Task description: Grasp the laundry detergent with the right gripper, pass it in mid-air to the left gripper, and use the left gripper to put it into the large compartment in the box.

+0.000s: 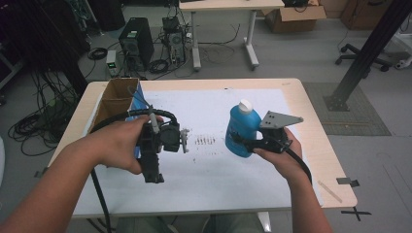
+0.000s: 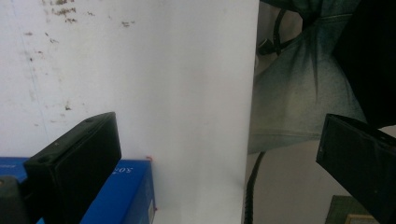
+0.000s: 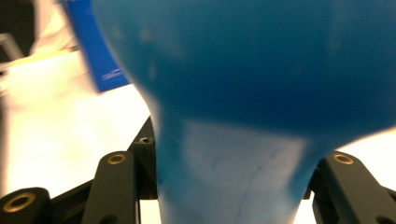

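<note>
The fingers of the right gripper (image 1: pixel 241 141) are closed on a blue bottle (image 1: pixel 241 127) with a white cap, which is held upright above the white sheet (image 1: pixel 218 170) on the worktop (image 1: pixel 311 121). The fingers of the left gripper (image 1: pixel 154 180) are seen wide open and empty, just beside a blue box (image 2: pixel 122 191). A cardboard box (image 1: pixel 114 99) is placed at the far left of the worktop

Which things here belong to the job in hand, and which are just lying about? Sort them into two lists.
In the job:
- blue bottle, white cap on, clamped in the right tongs
- left tongs, jaws apart, nothing between them
- cardboard box at the table's left, possibly the bottle's destination

Lying about:
- blue carton beside the left tongs
- white sheet covering the table
- computer tower on the floor
</note>
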Motion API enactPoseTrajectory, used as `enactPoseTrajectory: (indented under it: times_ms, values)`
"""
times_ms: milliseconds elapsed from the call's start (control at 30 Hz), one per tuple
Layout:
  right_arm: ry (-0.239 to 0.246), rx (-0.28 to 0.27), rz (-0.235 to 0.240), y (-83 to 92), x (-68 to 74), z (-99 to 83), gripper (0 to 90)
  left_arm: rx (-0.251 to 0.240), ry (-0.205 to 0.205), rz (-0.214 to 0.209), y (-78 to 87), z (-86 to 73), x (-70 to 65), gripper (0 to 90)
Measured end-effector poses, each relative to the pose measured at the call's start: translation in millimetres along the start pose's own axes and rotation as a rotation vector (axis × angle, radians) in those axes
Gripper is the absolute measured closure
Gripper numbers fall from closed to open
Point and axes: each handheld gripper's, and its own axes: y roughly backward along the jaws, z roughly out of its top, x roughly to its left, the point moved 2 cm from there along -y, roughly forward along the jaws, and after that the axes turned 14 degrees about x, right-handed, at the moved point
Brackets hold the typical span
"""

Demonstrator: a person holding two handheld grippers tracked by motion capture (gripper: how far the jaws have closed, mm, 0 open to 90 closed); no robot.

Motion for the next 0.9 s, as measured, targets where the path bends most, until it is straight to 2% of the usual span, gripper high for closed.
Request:
enactPoseTrajectory:
  times_ms: [33, 133, 167, 200, 233, 267, 333, 367, 400, 467, 567, 633, 733, 900]
  values:
    - [0.007, 0.006, 0.011, 0.7, 0.7, 0.1, 45.8, 0.001, -0.005, 0.001, 1.5, 0.5, 0.4, 0.2]
    - [0.051, 0.017, 0.085, 3.5, 4.3, -1.2, 45.7, 0.002, -0.007, 0.002, 4.8, 1.8, 0.8, 0.2]
    - [0.051, 0.017, 0.085, 3.5, 4.3, -1.2, 45.7, 0.002, -0.007, 0.002, 4.8, 1.8, 0.8, 0.2]
    - [0.066, 0.017, 0.105, 3.6, 5.4, -2.4, 45.6, 0.005, -0.005, 0.0, 5.9, 2.8, 1.2, 0.2]
    - [0.093, 0.018, 0.145, 3.0, 7.9, -5.5, 45.6, 0.004, -0.007, 0.002, 7.2, 4.3, 1.4, 0.2]
    - [0.093, 0.018, 0.145, 3.0, 7.9, -5.5, 45.6, 0.004, -0.007, 0.002, 7.2, 4.3, 1.4, 0.2]
    - [0.127, 0.026, 0.188, 1.2, 12.1, -8.7, 45.6, 0.001, -0.011, 0.002, 9.5, 8.1, 2.2, 0.2]
    - [0.127, 0.026, 0.188, 1.2, 12.1, -8.7, 45.6, 0.001, -0.011, 0.002, 9.5, 8.1, 2.2, 0.2]
    - [0.165, 0.04, 0.227, -1.1, 16.1, -10.1, 45.5, -0.002, -0.014, 0.003, 10.6, 10.8, 3.0, 0.2]
    - [0.177, 0.046, 0.24, -2.0, 17.7, -10.4, 45.5, -0.002, -0.018, 0.005, 11.3, 12.1, 3.6, 0.2]
    - [0.224, 0.051, 0.305, -6.4, 24.3, -11.1, 45.5, 0.0, -0.024, 0.007, 14.1, 17.0, 5.5, 0.2]
    - [0.23, 0.048, 0.319, -7.5, 25.4, -11.1, 45.6, -0.002, -0.025, 0.008, 14.8, 18.0, 6.1, 0.2]
    - [0.265, 0.035, 0.357, -13.1, 29.1, -10.5, 45.6, -0.011, -0.023, 0.008, 18.7, 20.7, 8.2, 0.2]
    - [0.293, 0.023, 0.383, -19.0, 34.5, -8.9, 45.6, -0.01, -0.023, 0.006, 21.5, 22.3, 10.1, 0.2]
